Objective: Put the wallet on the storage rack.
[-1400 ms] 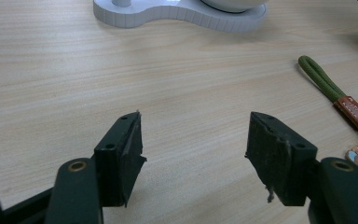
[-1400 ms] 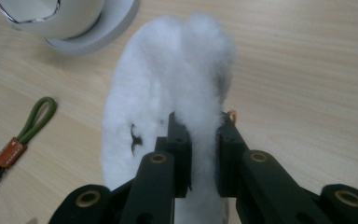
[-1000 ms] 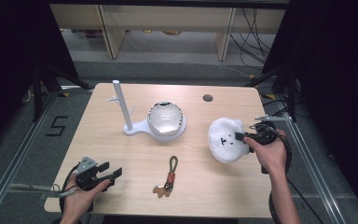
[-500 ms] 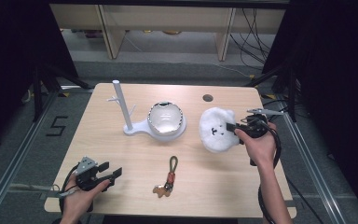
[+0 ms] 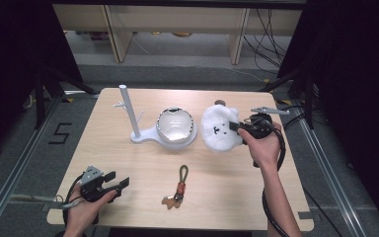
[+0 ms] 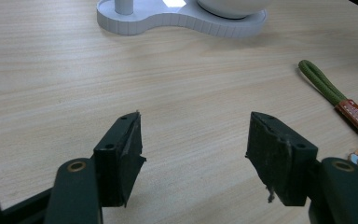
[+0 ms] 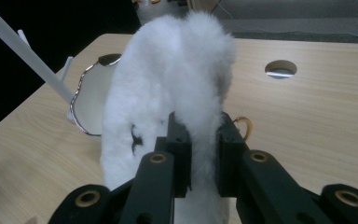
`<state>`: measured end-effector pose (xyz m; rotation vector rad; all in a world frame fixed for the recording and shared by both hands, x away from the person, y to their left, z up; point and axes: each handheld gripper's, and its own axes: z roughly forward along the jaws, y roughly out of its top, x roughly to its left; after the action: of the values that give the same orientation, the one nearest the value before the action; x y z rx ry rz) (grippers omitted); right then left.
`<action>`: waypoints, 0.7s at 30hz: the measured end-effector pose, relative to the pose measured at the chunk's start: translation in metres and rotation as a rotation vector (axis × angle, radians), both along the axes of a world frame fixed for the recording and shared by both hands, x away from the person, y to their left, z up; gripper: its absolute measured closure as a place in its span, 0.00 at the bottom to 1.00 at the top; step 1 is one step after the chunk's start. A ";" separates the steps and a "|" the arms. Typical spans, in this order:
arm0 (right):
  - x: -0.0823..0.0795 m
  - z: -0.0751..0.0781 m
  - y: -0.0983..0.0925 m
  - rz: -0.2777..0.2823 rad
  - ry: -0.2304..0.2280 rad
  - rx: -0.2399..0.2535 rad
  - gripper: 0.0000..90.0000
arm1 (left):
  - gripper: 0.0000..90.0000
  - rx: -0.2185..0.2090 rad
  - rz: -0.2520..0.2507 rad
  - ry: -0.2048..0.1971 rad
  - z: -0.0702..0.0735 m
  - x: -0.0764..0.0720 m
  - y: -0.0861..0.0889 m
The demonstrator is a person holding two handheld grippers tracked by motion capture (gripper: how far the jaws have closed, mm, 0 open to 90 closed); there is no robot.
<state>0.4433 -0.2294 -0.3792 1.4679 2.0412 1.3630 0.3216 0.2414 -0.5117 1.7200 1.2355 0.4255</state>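
The right gripper (image 5: 235, 127) is clenched on the fluffy white plush pouch with a small black face (image 5: 220, 128), its two black jaws pinching a fold of the fur, as the right gripper view (image 7: 200, 154) shows plainly. The pouch (image 7: 168, 93) hangs in that grip at the right half of the light wooden table (image 5: 128, 158), just beside the white bowl with a scalloped metallic rim (image 5: 176, 125). That bowl sits on the round end of a white stand whose thin branched post (image 5: 130, 111) rises at its left; the bowl is the nearest thing on the pouch's left side. Behind the pouch a round hole in the tabletop (image 7: 280, 68) is seen, and a small gold ring (image 7: 245, 126) peeks out beside the right jaw.

The left gripper (image 5: 118, 181) rests low at the near left corner, jaws released and wide apart with bare wood between them (image 6: 193, 140). To its right lies a keychain with an olive green cord loop and orange tag (image 5: 177, 186), well apart from the bowl.
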 end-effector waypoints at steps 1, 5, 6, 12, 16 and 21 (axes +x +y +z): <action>0.002 0.001 0.004 0.007 0.000 -0.001 0.89 | 0.39 0.002 0.001 0.000 0.000 0.000 0.000; 0.006 0.001 0.009 0.017 -0.011 -0.003 0.89 | 0.39 0.017 0.011 0.007 0.002 -0.001 0.000; 0.007 0.002 0.011 0.021 -0.012 -0.006 0.89 | 0.39 0.009 0.009 0.002 0.001 -0.001 0.000; 0.011 0.005 0.023 0.032 -0.021 0.005 0.89 | 0.39 0.007 0.008 0.000 0.001 0.000 0.000; 0.014 0.007 0.031 0.020 -0.012 0.029 0.89 | 0.39 0.014 0.010 0.005 0.002 -0.001 0.000; 0.018 0.006 0.034 0.025 -0.043 0.014 0.89 | 0.39 0.008 0.001 0.000 0.001 0.000 0.000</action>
<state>0.4615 -0.1958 -0.3729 1.4107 2.0340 1.4088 0.3215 0.2410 -0.5104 1.7261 1.2361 0.4308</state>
